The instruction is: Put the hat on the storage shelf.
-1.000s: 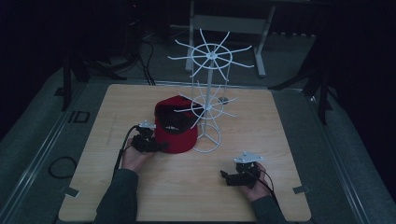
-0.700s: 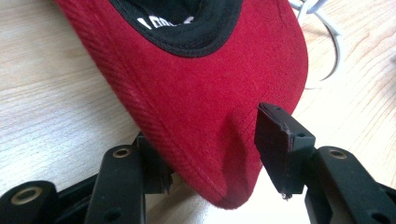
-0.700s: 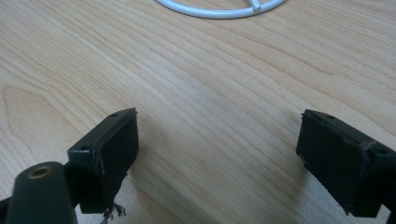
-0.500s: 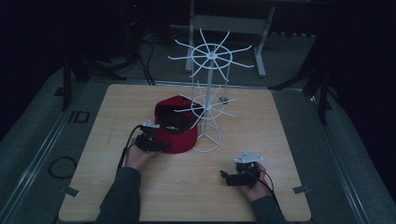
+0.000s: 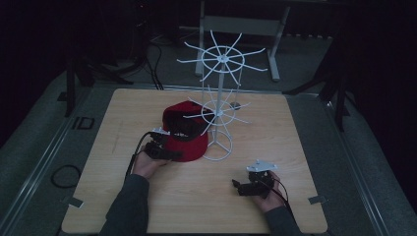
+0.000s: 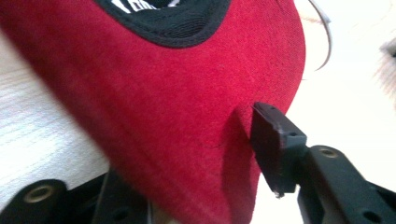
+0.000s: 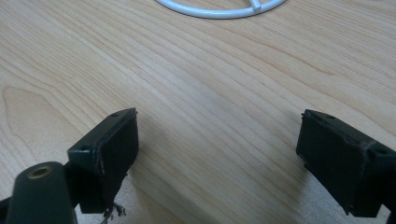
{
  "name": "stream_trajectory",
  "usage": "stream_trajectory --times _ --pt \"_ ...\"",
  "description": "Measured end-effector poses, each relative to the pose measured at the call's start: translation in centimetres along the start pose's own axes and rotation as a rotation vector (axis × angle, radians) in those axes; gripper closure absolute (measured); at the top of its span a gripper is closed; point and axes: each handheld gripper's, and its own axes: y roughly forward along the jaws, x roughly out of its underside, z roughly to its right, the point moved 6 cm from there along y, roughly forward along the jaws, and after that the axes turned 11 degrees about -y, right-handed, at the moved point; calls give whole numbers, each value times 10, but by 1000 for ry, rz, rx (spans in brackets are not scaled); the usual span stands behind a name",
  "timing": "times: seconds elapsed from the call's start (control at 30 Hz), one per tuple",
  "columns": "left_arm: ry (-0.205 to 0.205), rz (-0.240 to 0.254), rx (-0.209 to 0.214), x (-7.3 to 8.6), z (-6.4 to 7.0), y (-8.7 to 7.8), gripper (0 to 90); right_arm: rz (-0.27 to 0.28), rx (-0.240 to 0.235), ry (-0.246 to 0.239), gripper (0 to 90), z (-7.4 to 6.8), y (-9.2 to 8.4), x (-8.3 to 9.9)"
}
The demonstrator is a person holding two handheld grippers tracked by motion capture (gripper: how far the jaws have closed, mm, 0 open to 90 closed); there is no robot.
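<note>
On the wooden table (image 5: 305, 147), a red baseball cap (image 5: 184, 140) lies against the base of the white wire display stand (image 5: 219, 110). The left gripper (image 5: 164, 153), jaws just closing, pinches the cap's brim; the right gripper (image 5: 241, 187) rests wide open and empty.

In the left gripper view, the red cap (image 6: 154, 107) runs past the frame edges at 12 and 9 o'clock; white lettering on its black inner band (image 6: 173, 18) is cut off and unreadable. The left tool (image 6: 201, 172) has one pad hidden under the cap fabric at 7 o'clock. The desk (image 6: 42, 135) at 9 o'clock is blurred. In the right gripper view, the white stand base ring (image 7: 219, 11) is cut by the edge at 12 o'clock
</note>
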Motion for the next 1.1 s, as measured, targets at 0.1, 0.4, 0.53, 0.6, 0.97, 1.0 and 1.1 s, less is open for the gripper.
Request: stream_trajectory --times 0.1,0.4,0.53,0.6,0.97,1.0,1.1 --pt "-5 0 31 -1 2 -1 614 0 0 0 128 0 0 0" --pt "4 51 74 -4 6 -12 803 1 1 -1 128 0 0 0" --pt "69 103 34 -4 15 -17 853 1 1 -1 128 0 0 0" --pt "76 109 27 -3 16 -17 854 1 0 -1 128 0 0 0" --pt "46 210 13 1 10 -27 856 1 0 -1 128 0 0 0" --pt "46 210 13 1 10 -27 856 1 0 -1 128 0 0 0" --pt "31 243 32 5 9 -30 856 1 0 -2 128 0 0 0"
